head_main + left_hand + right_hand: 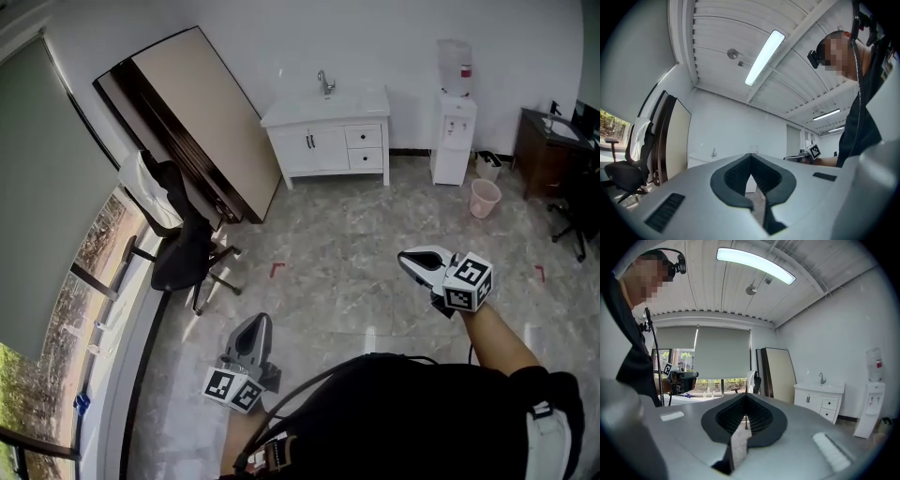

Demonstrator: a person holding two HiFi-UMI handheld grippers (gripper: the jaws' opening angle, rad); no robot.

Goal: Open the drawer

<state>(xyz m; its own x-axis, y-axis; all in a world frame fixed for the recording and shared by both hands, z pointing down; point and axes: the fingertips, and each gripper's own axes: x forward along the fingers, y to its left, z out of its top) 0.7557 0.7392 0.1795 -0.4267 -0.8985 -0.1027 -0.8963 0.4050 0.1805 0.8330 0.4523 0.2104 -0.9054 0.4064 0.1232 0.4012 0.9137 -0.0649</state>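
Head view, with both tool views. The white sink cabinet (323, 141) stands against the far wall at 12 o'clock from me, well apart across open marble floor (375, 234). Its two stacked drawers, the upper drawer (364, 137) and the lower drawer (365, 158), sit on the 3 o'clock side of its paired doors. My left tool (255, 326) is at 7 o'clock in the view and my right tool (409, 260) at 4 o'clock. Each has its jaws brought together with nothing between them, and neither is near the cabinet. I judge the drawer to be a rigid box on runners, light to moderate in weight, that moves only straight out from its front. Each front shows one small dark knob at its centre, and that is the place to take hold. The knob looks hard and smooth, so a shallow pinch may slip. The jaws would have to part first, close squarely across it, and pull level rather than down. Which drawer is meant I cannot tell
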